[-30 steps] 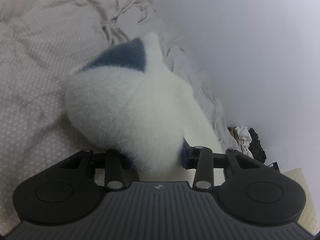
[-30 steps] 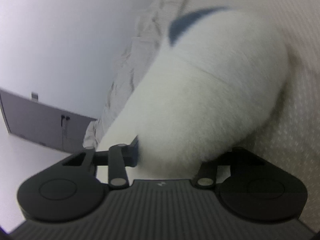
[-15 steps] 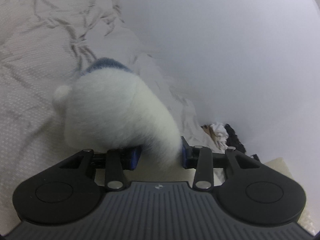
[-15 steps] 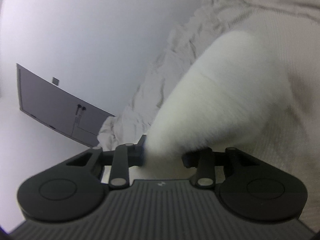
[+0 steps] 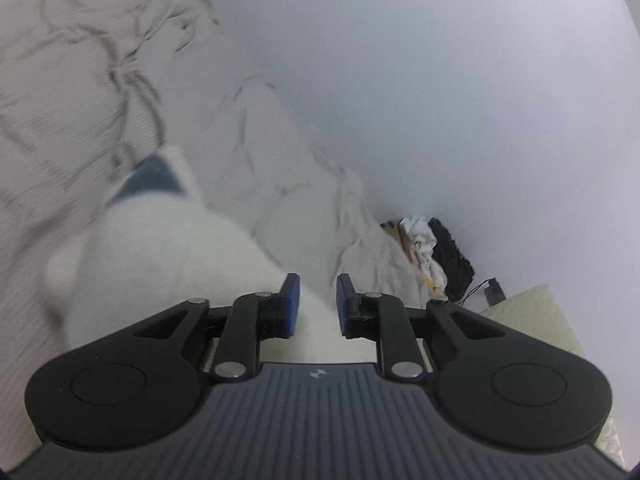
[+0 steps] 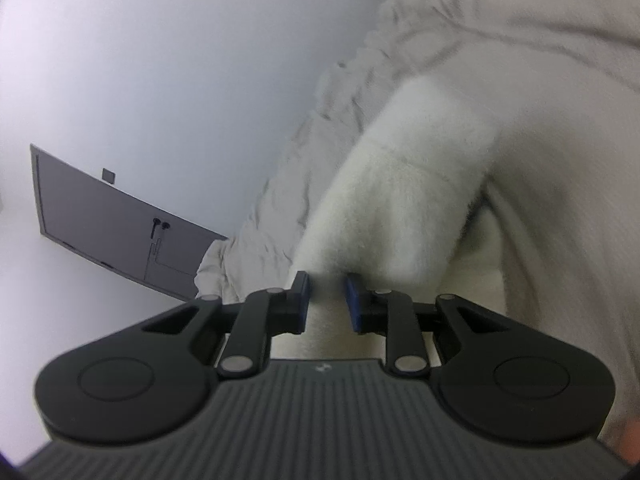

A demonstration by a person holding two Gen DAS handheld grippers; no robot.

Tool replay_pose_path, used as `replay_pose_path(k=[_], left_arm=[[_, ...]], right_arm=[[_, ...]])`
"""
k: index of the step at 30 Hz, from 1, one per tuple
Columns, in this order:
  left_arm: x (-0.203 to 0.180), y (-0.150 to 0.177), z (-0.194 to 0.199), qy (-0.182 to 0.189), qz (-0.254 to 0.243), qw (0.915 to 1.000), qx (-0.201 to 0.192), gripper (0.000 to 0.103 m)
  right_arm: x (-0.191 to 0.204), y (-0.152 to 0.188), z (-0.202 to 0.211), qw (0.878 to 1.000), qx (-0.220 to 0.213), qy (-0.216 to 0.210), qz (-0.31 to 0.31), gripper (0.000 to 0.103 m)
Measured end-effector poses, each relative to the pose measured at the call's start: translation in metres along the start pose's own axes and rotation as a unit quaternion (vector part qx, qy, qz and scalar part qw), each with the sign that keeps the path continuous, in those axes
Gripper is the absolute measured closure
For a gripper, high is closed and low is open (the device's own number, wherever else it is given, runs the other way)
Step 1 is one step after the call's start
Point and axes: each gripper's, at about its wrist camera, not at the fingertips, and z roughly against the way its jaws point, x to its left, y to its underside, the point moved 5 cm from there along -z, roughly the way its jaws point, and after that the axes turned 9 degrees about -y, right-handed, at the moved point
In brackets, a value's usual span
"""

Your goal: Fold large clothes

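A white fleece garment (image 5: 160, 264) with a dark blue patch (image 5: 154, 180) lies bunched on the pale bed sheet (image 5: 60, 80). My left gripper (image 5: 316, 304) sits at the garment's right edge. Its jaws are closing, and a thin edge of the fleece runs between the blue pads (image 5: 291, 304). In the right wrist view the same garment (image 6: 408, 192) rises as a thick roll that tapers down into my right gripper (image 6: 328, 300). Those jaws are closing too, with fleece pinched between the pads (image 6: 354, 300).
A plain white wall (image 5: 440, 80) runs along the bed's far side. A heap of white and black clothes (image 5: 428, 244) and a cream cushion (image 5: 532, 320) lie at the right. A grey door (image 6: 120, 224) stands at the left of the right wrist view.
Both grippers have risen and drawn back, and their jaws have narrowed from a wide hold on the thick fleece to a thin one. The garment now sits lower and further left in the left wrist view.
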Motion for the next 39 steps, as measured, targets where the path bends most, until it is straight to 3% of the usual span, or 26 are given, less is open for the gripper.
replay_pose_path(k=[3,4,5,6,7,8,9,11,16,21,26,30,31,33,34,35,39], left_arm=[[0.007,0.012,0.01,-0.007,-0.007,0.9999,0.011,0.08],[0.01,0.015,0.012,-0.007,-0.007,0.9998,0.016,0.075],[0.012,0.017,0.013,-0.01,-0.005,0.9998,0.019,0.058],[0.014,0.02,0.013,-0.015,-0.002,0.9996,0.023,0.046],[0.016,0.023,0.013,-0.024,0.0,0.9993,0.027,0.027],[0.019,0.024,0.012,-0.029,-0.002,0.9991,0.03,0.02],[0.02,0.027,0.011,-0.031,-0.006,0.9989,0.035,0.019],[0.026,0.03,0.002,-0.044,0.002,0.9973,0.059,0.012],[0.05,0.027,-0.027,-0.065,0.123,0.9841,0.111,0.007],[0.068,0.018,-0.051,-0.1,0.22,0.9616,0.131,0.005],[0.081,0.012,-0.075,-0.139,0.256,0.9466,0.139,0.005],[0.087,0.01,-0.092,-0.144,0.264,0.9435,0.138,0.006],[0.085,0.009,-0.096,-0.144,0.259,0.9453,0.137,0.006],[0.084,0.008,-0.1,-0.145,0.246,0.9491,0.132,0.01],[0.083,0.007,-0.101,-0.148,0.24,0.9506,0.129,0.02],[0.082,0.006,-0.101,-0.147,0.234,0.9527,0.126,0.029],[0.077,0.001,-0.095,-0.132,0.206,0.962,0.122,0.049]], right_arm=[[-0.007,0.012,0.009,1.0,0.002,-0.003,-0.026,0.078],[-0.008,0.015,0.012,0.999,0.006,-0.001,-0.033,0.077],[-0.008,0.018,0.014,0.999,0.011,0.003,-0.041,0.071],[-0.008,0.022,0.016,0.999,0.015,0.005,-0.048,0.056],[-0.007,0.025,0.019,0.998,0.016,0.005,-0.053,0.043],[-0.006,0.027,0.021,0.998,0.011,0.005,-0.06,0.016],[-0.004,0.029,0.023,0.998,0.004,0.003,-0.064,0.008],[-0.002,0.031,0.024,0.997,-0.002,0.015,-0.073,0.01],[-0.015,0.029,0.013,0.986,-0.013,0.099,-0.132,0.009],[-0.022,0.015,-0.009,0.973,-0.027,0.17,-0.157,0.008],[-0.044,0.005,-0.037,0.961,-0.024,0.219,-0.167,0.008],[-0.057,0.006,-0.051,0.963,-0.022,0.218,-0.155,0.01],[-0.059,0.005,-0.051,0.965,-0.022,0.215,-0.149,0.014],[-0.056,0.003,-0.051,0.969,-0.022,0.205,-0.136,0.037],[-0.053,0.002,-0.049,0.972,-0.02,0.199,-0.125,0.044],[-0.046,0.002,-0.048,0.976,-0.018,0.191,-0.107,0.06],[-0.021,-0.01,-0.04,0.989,-0.023,0.14,-0.053,0.073]])
